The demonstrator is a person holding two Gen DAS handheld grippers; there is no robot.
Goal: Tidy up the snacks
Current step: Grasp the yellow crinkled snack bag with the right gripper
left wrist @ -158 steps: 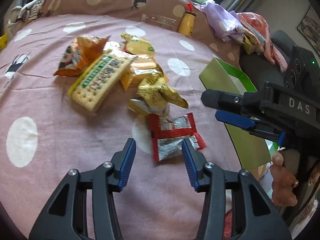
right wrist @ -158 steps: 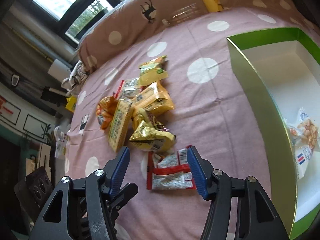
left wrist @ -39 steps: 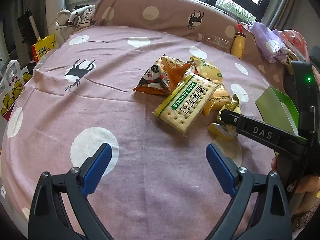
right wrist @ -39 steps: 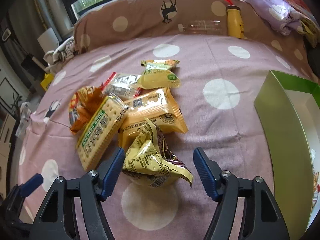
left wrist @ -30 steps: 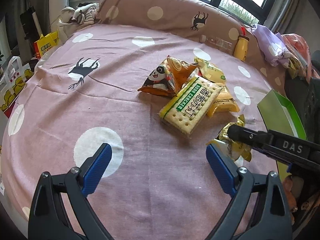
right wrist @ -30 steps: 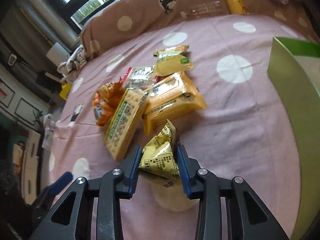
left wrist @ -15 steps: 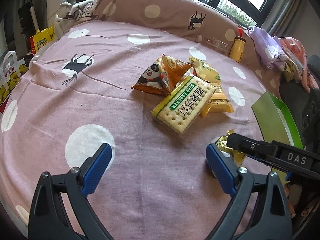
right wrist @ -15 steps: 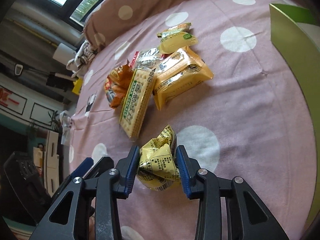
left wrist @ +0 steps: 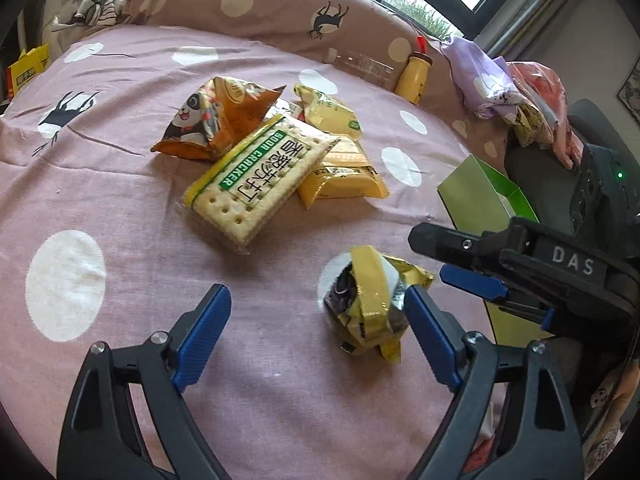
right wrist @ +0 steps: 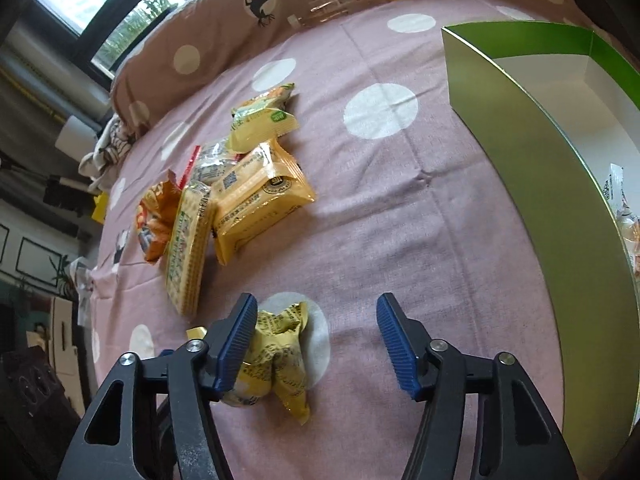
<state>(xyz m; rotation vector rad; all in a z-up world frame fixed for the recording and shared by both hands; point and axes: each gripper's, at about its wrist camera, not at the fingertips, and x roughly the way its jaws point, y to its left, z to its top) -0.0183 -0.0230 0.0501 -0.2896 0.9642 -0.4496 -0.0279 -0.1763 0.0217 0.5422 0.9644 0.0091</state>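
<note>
A crumpled yellow snack pack [left wrist: 372,304] lies on the pink dotted bedspread [left wrist: 120,184]. My left gripper [left wrist: 318,336] is wide, its jaws closing; the pack sits between them, close to the right finger, not pressed. My right gripper [right wrist: 316,346] has jaws opening, and the same yellow snack pack [right wrist: 280,356] rests against its left finger [right wrist: 236,344], free of the right one. In the left wrist view the right gripper [left wrist: 456,260] hangs just right of the pack. Farther off are a soda cracker pack [left wrist: 256,176], an orange panda bag [left wrist: 208,116] and yellow packs [left wrist: 340,172].
A green open box [right wrist: 540,184] stands to the right, with snack packs [right wrist: 628,216] inside. A yellow bottle [left wrist: 416,76], a clear bottle [left wrist: 360,64] and bundled clothes [left wrist: 500,80] lie along the dotted bolster [left wrist: 280,8] at the back.
The right gripper, which had the yellow pack pinched, has let it go onto the bedspread. The left gripper has come in around the pack, its fingers a little narrower.
</note>
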